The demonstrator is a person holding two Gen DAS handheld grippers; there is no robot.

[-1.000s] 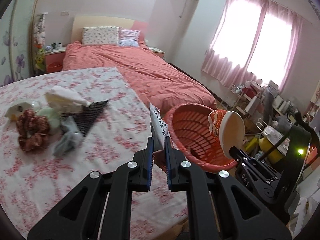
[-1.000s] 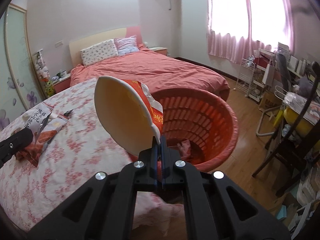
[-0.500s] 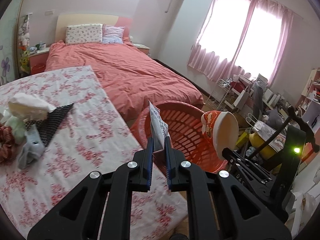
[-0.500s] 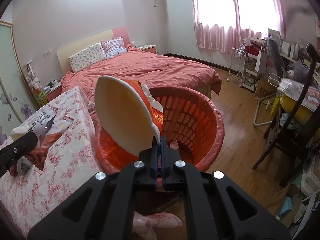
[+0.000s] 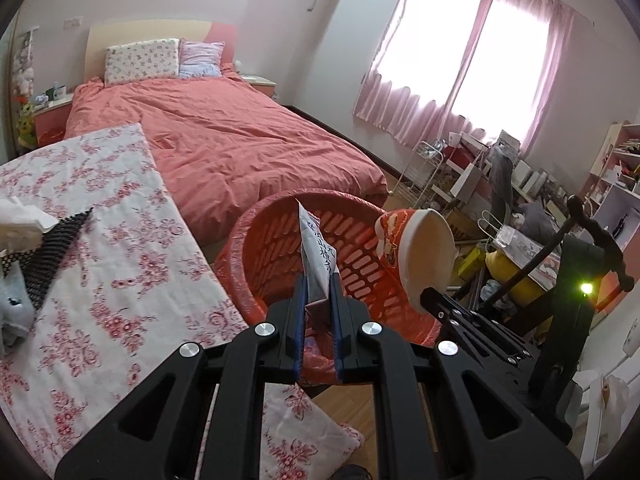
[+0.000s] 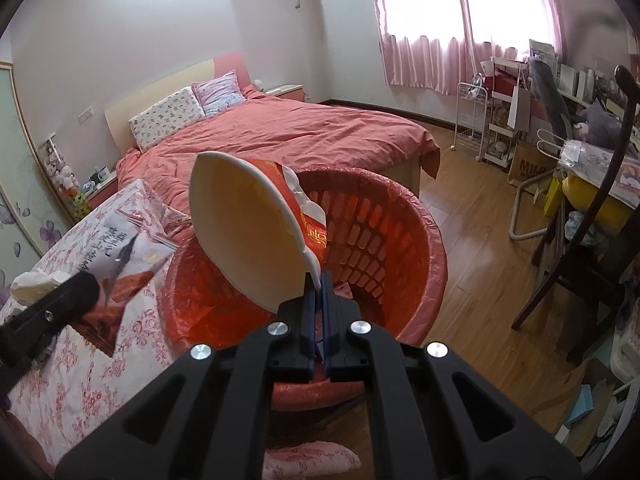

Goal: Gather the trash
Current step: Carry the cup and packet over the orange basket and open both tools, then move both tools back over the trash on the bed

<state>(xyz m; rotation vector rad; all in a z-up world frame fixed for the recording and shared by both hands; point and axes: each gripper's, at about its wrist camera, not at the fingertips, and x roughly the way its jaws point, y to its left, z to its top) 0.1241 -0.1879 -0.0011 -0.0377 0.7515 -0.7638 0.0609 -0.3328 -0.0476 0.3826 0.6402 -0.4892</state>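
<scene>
My left gripper (image 5: 318, 280) is shut on a white-and-red snack wrapper (image 5: 316, 252) that stands edge-on over the near rim of the red laundry basket (image 5: 352, 216). The right gripper (image 6: 318, 278) is shut on the rim of an empty instant-noodle bowl (image 6: 248, 236), red outside and cream inside, held tilted above the basket (image 6: 400, 248). From the left wrist view the bowl (image 5: 424, 256) hangs over the basket's right side. From the right wrist view the wrapper (image 6: 128, 256) sits at the basket's left edge. Something small lies at the basket's bottom.
A table under a red-flowered cloth (image 5: 120, 264) carries a white tissue (image 5: 20, 220), a black mesh piece (image 5: 52, 252) and a pale cloth item. A bed with a salmon cover (image 5: 240, 148) lies beyond. Chairs, a rack and clutter (image 6: 560, 168) fill the right side on wooden floor.
Both grippers have swung from over the table toward the basket, carrying the wrapper and the bowl. The basket now sits squarely under them and looks closer.
</scene>
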